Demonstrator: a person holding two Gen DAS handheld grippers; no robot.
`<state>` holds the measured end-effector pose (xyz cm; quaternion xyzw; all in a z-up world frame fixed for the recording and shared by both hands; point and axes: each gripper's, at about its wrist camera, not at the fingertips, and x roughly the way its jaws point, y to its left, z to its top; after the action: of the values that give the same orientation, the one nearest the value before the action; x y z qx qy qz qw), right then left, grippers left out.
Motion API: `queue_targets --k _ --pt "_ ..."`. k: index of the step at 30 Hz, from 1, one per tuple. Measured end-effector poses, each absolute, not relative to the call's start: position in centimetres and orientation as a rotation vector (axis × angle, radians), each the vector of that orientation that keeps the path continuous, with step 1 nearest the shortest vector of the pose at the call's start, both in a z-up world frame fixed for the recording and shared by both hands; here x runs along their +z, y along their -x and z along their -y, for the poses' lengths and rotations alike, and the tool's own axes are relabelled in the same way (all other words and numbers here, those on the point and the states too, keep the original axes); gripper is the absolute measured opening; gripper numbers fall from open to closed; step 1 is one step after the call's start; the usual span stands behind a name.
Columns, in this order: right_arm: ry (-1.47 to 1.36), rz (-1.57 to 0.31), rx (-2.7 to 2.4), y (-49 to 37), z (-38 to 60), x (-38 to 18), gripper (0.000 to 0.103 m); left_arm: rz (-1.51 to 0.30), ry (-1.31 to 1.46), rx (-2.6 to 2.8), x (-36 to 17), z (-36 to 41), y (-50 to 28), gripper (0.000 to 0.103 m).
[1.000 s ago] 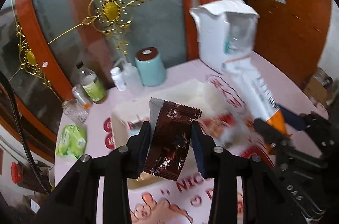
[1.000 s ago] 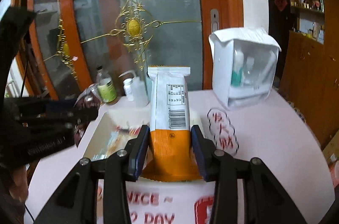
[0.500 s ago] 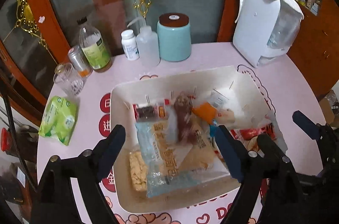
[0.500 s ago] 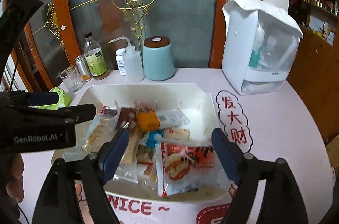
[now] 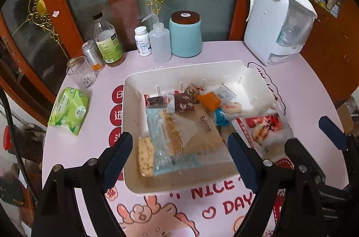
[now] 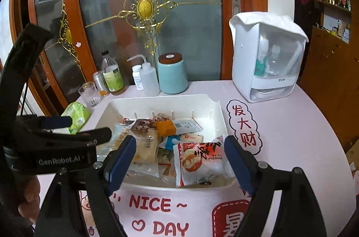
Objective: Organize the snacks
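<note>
Both my grippers over white bin (image 5: 132, 89) on pink table (image 5: 224, 51). Left gripper (image 5: 179, 156): jaws spread wide, just opened, nothing between pads. Right gripper (image 6: 177, 158): jaws likewise wide, just opened, empty. Brown snack packet (image 5: 184, 100) lies in bin toward 12 o'clock; orange-and-white snack bar (image 6: 177, 126) beside it at 3 o'clock. Red-printed bun pack (image 6: 199, 160) at bin's 5 o'clock corner. Teal jar (image 5: 185, 35) beyond bin, 12 o'clock.
</note>
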<state>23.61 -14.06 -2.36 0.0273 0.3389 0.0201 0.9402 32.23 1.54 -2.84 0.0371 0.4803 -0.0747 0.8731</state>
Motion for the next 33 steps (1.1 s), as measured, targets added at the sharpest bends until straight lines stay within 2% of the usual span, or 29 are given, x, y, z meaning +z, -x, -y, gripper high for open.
queue_targets --k 15,21,24,33 --pt "-0.049 -0.657 0.002 -14.4 14.8 0.7 0.082 -0.932 -0.061 -0.096 1.1 -1.5 -20.6 0.086" --pt "-0.056 -0.647 0.009 -9.8 14.7 1.1 0.082 -0.884 -0.067 -0.061 2.6 -1.6 -14.7 0.087" --pt "-0.057 -0.66 0.02 -7.8 14.6 0.9 0.082 -0.87 -0.061 -0.044 2.8 -1.9 -11.9 0.091" --pt "-0.092 -0.708 0.016 -3.1 15.0 0.4 0.082 -0.849 -0.046 -0.013 3.4 -2.1 -6.3 0.092"
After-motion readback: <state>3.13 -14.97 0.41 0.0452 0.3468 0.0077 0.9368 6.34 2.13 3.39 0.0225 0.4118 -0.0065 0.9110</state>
